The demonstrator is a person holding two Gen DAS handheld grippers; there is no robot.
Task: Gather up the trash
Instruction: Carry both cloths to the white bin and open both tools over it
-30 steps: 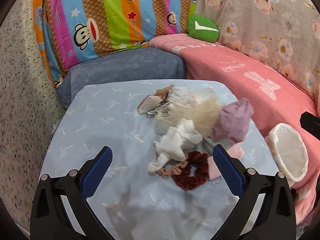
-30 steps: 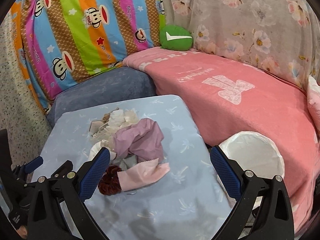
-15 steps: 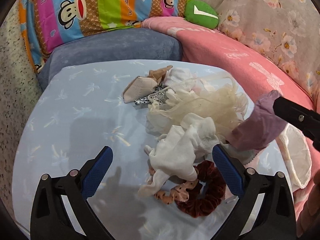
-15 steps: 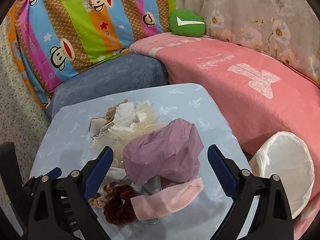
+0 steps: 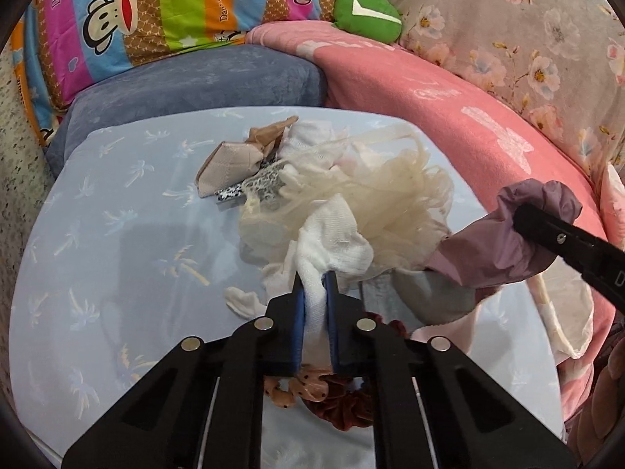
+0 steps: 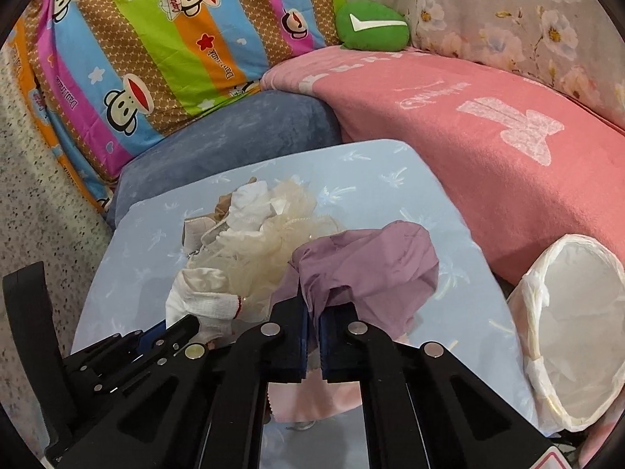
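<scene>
A heap of scraps lies on the light blue table [image 5: 97, 234]. My left gripper [image 5: 314, 277] is closing, and its blue pads press on a white cloth [image 5: 332, 242] at the near side of the heap. My right gripper [image 6: 310, 293] is closing too, and its pads pinch a fold of a purple cloth [image 6: 375, 258] on the heap's right side. A cream mesh bundle [image 5: 394, 203] sits between the two cloths. Under the left gripper lie a dark red scrunchie [image 5: 343, 410] and a spotted tan one. A pink cloth [image 6: 312, 398] lies under the right gripper.
A bin with a white liner [image 6: 574, 332] stands open at the table's right edge. A beige packet [image 5: 230, 168] and a patterned scrap lie at the heap's far left. A pink-covered sofa [image 6: 488, 148], a blue cushion [image 5: 195, 78] and a green cushion [image 5: 367, 9] ring the table.
Both grippers came down and in toward the heap, then went from wide open to pinched: the left on the white cloth, the right on the purple cloth.
</scene>
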